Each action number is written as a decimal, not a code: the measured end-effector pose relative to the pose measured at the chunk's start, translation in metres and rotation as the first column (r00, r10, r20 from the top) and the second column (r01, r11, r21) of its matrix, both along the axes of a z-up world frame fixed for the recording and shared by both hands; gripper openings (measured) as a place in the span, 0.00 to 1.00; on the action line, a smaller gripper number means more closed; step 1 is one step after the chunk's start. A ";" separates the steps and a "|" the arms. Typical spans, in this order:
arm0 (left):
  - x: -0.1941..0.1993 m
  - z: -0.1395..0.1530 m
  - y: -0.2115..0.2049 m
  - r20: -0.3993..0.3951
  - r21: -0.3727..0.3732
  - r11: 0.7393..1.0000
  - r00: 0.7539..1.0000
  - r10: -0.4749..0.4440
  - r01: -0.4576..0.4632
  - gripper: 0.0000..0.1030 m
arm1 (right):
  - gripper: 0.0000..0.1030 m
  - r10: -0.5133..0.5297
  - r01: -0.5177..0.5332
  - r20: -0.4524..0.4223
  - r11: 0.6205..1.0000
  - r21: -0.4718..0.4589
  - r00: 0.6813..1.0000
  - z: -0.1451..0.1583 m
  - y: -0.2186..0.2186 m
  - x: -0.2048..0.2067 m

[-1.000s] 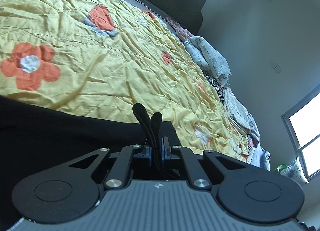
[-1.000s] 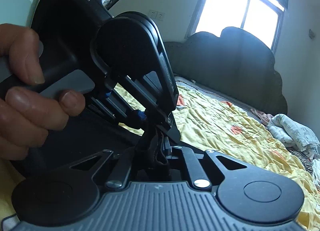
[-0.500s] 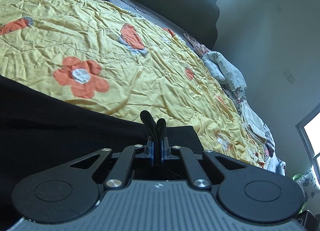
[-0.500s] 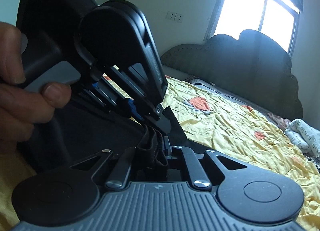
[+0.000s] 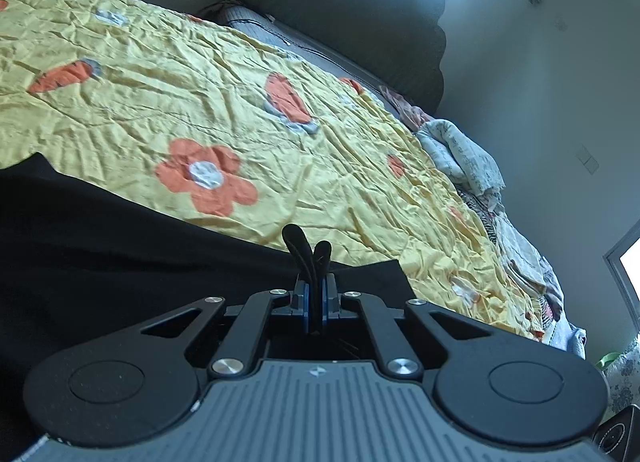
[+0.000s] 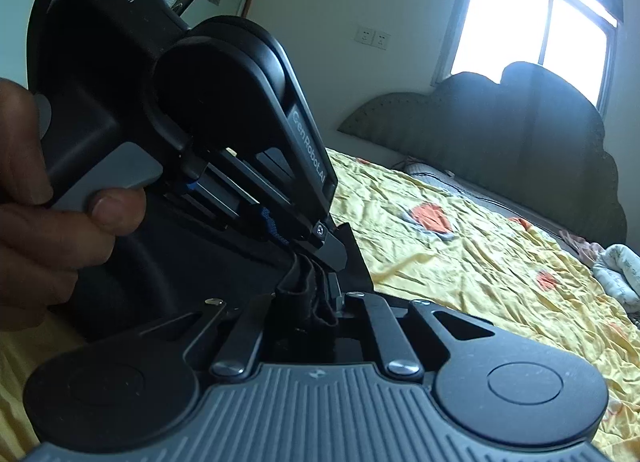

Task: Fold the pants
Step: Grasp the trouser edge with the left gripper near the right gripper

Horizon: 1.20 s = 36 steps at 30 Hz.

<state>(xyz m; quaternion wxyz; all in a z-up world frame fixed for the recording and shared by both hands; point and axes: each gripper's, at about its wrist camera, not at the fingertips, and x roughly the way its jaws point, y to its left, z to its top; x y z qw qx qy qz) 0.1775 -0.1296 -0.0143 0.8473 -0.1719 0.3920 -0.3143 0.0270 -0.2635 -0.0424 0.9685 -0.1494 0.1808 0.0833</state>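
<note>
The black pants (image 5: 100, 246) lie on the yellow flowered bedspread (image 5: 280, 150), filling the lower left of the left wrist view. My left gripper (image 5: 315, 298) is shut on a fold of the pants' edge that sticks up between the jaws. In the right wrist view my right gripper (image 6: 320, 298) is shut on bunched black pants fabric (image 6: 298, 294). The left gripper's body (image 6: 168, 110), held by a hand (image 6: 48, 222), sits right beside it, its tip touching the same cloth.
A dark padded headboard (image 5: 340, 10) stands at the bed's far end. A pile of pale and striped clothes (image 5: 472, 158) runs along the bed's right side. A bright window (image 6: 536, 22) is above the headboard.
Both grippers stay shut on the pants. The left wrist view has swung so more bedspread and headboard show; the right gripper has drawn nearer the left one.
</note>
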 end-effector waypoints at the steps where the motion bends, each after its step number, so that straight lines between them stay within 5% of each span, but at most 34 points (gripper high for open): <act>1: 0.000 0.001 0.004 0.004 0.001 1.000 1.000 0.005 -0.005 0.05 | 0.06 0.011 -0.011 0.002 1.000 0.001 1.000 0.000 0.002 0.001; 17: 0.002 0.000 0.052 0.044 0.063 0.994 0.996 0.082 -0.084 0.05 | 0.06 0.113 -0.113 -0.007 0.993 0.024 0.994 -0.004 0.020 0.029; 36: 0.003 -0.015 0.074 0.030 0.108 0.988 0.993 0.111 -0.113 0.05 | 0.07 0.159 -0.159 -0.044 0.987 0.020 0.986 -0.001 -0.020 0.031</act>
